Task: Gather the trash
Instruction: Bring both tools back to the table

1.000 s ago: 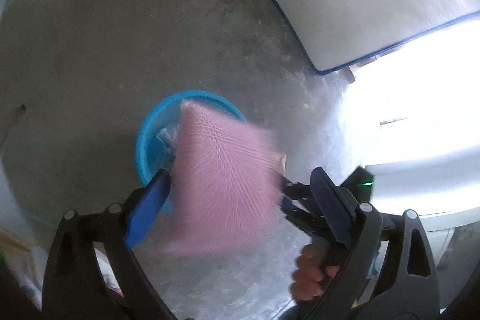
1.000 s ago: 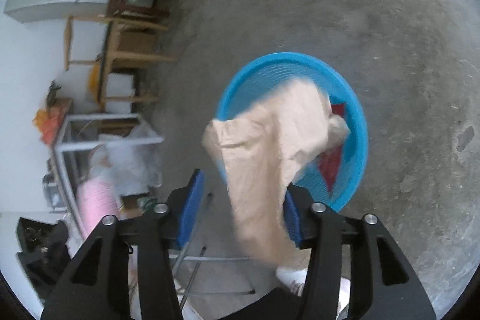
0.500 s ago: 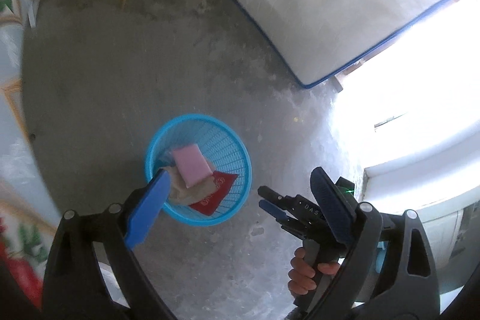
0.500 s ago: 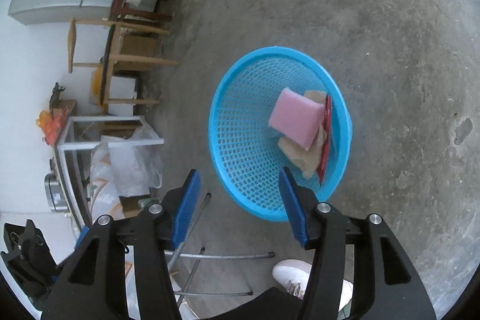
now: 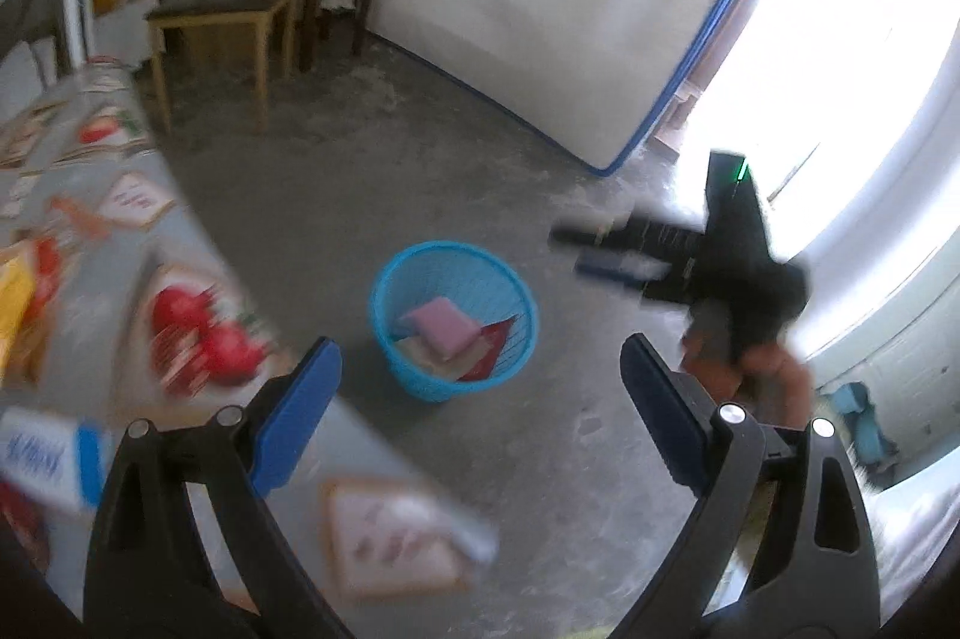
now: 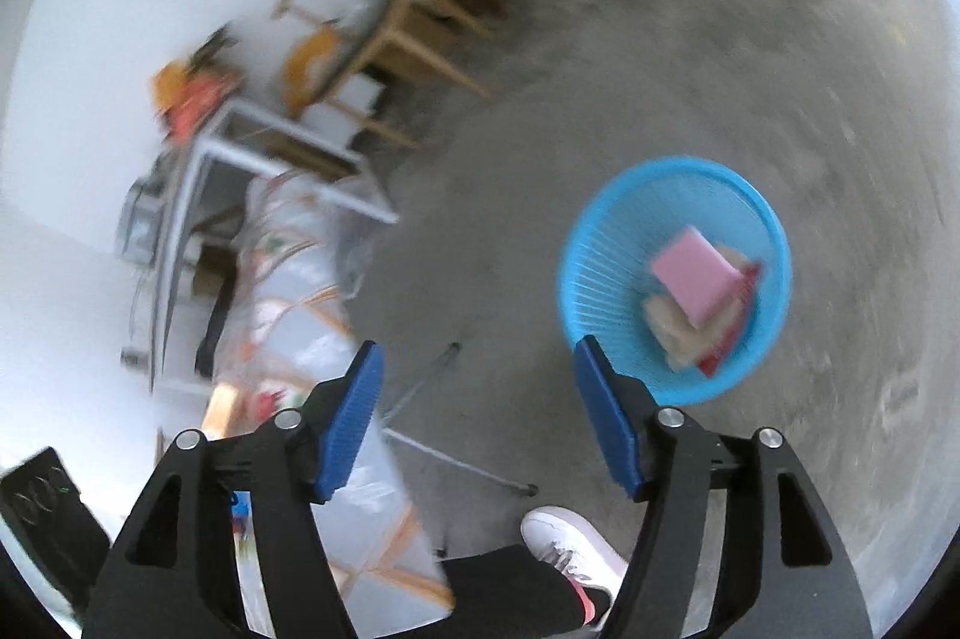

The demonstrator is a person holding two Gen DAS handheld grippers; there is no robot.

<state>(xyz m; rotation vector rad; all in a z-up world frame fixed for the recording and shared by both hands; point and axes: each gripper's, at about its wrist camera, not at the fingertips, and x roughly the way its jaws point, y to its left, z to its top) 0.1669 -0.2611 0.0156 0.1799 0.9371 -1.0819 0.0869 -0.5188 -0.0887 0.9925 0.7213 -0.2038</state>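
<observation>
left gripper (image 5: 480,399): fingers spread, empty | right gripper (image 6: 477,417): jaws opening, nothing between | basket (image 5: 384,291): on floor beyond left fingertips, off right finger's tip in right view | pink pad (image 5: 441,327), beige cloth (image 6: 675,333), red packet (image 5: 492,351): inside basket

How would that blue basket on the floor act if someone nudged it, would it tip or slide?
The blue basket has thin slatted plastic walls, so it is probably light and would likely slide on the concrete floor. It narrows toward its base, so a high push might tip it. The pink pad and papers inside probably add little weight.
</observation>
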